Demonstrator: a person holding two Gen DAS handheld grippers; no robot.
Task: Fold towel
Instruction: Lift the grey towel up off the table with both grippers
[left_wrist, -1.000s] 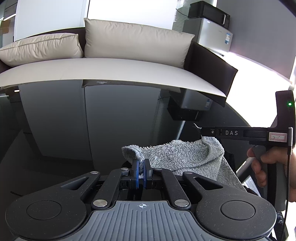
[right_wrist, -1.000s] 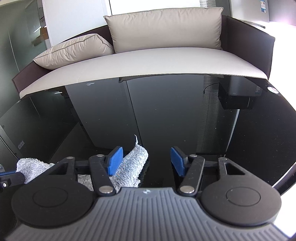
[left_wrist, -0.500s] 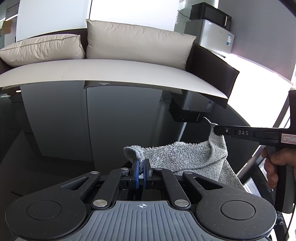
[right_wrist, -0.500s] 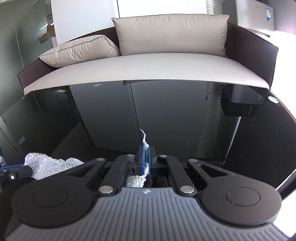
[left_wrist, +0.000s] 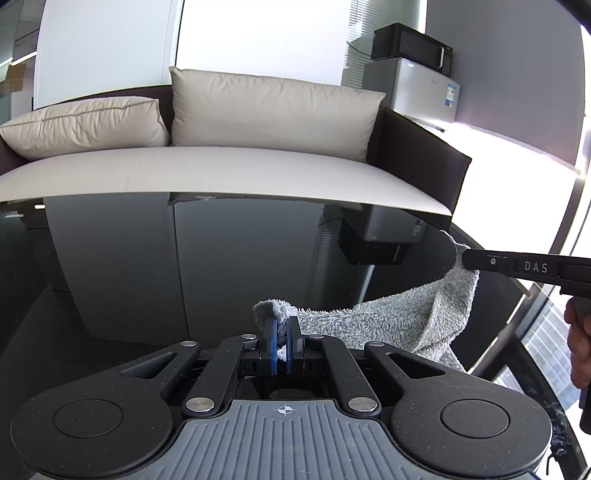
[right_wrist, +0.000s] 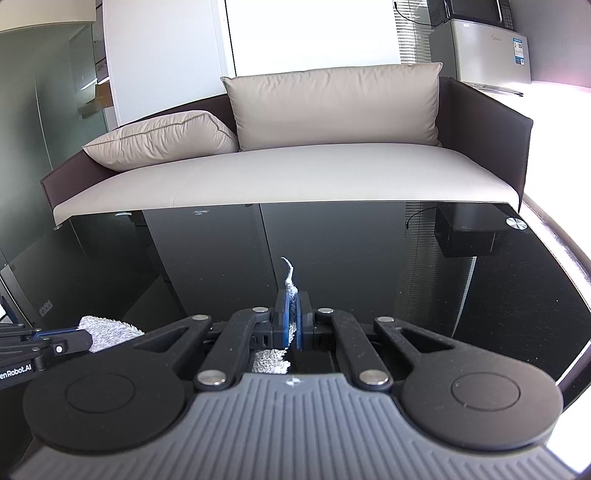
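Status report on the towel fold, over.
Left gripper shut on towel corner. Right gripper shut on another corner. Towel slung between them above the dark glass table. Nothing in the way.

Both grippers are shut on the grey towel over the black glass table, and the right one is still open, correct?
Not quite. The right gripper is shut too: the right wrist view shows its blue pads pressed on a corner of the towel. The left gripper is shut on another corner, and the towel hangs between them over the table.
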